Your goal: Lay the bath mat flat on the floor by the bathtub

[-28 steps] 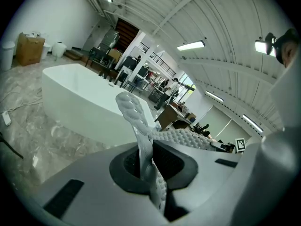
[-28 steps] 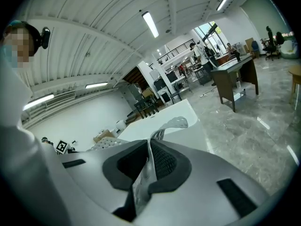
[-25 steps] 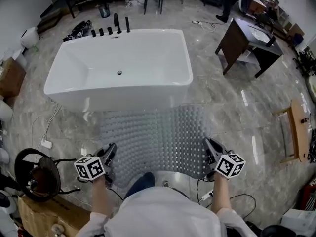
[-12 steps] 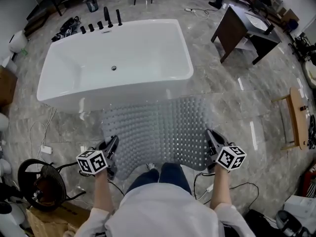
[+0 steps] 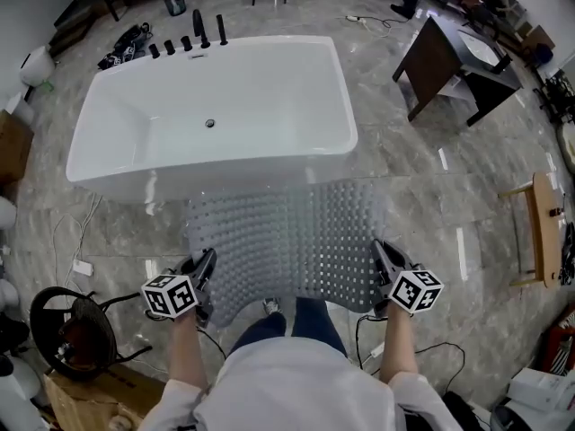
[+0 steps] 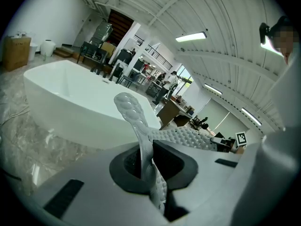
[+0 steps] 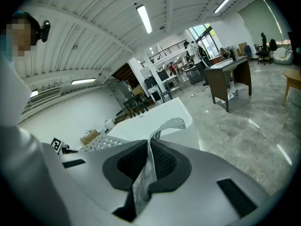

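- From the head view, the bath mat (image 5: 287, 236) is spread between the two grippers. Its far edge seems to be down on the marble floor (image 5: 431, 196), right against the side of the bathtub (image 5: 216, 106), and its near edge is raised towards the person. The left gripper (image 5: 206, 268) pinches the near left corner and the right gripper (image 5: 381, 260) the near right one. They are well apart, which I reckon holds the sheet stretched so it goes down without folds.
- In the left gripper view, the jaws are clamped narrow on a bobbled corner of the bath mat (image 6: 141, 126), which sticks up past them. The bathtub rises just beyond.
- In the right gripper view, the jaws likewise squeeze a thin fold of the bath mat (image 7: 149, 166), its tip curling above them. Lowering both near corners looks like what remains.
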A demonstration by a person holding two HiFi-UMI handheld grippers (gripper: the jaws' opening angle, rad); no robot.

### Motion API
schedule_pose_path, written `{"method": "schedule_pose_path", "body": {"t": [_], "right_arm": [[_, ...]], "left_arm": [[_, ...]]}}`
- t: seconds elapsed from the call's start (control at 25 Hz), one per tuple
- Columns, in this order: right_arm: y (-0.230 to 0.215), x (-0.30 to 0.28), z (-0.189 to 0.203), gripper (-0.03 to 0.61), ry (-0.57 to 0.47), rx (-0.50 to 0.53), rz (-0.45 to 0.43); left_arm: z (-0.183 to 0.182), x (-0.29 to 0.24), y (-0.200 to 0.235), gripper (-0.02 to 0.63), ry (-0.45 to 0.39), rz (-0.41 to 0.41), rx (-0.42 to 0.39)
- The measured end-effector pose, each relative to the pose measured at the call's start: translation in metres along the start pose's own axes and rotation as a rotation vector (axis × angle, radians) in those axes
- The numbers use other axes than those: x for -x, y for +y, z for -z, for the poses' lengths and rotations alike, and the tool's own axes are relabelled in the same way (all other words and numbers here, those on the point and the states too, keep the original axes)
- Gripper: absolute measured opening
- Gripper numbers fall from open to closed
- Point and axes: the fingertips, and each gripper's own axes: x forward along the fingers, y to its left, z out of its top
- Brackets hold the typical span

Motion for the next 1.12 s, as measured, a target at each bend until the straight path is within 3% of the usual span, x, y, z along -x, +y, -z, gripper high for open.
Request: {"method": "schedule_pose_path", "body": {"t": [0.32, 1.12], "right_arm": [[-0.028, -0.030, 0.006, 0.040, 0.034, 0.009, 0.000], [-0.109, -0.125, 0.054, 0.040, 0.106, -0.008, 0.043]], "left_arm": [[0.002, -0.034, 0.013, 0.044, 0.013, -0.048, -0.046], [0.037, -0.132, 0.076, 0.044, 0.049, -0.146, -0.012]]}}
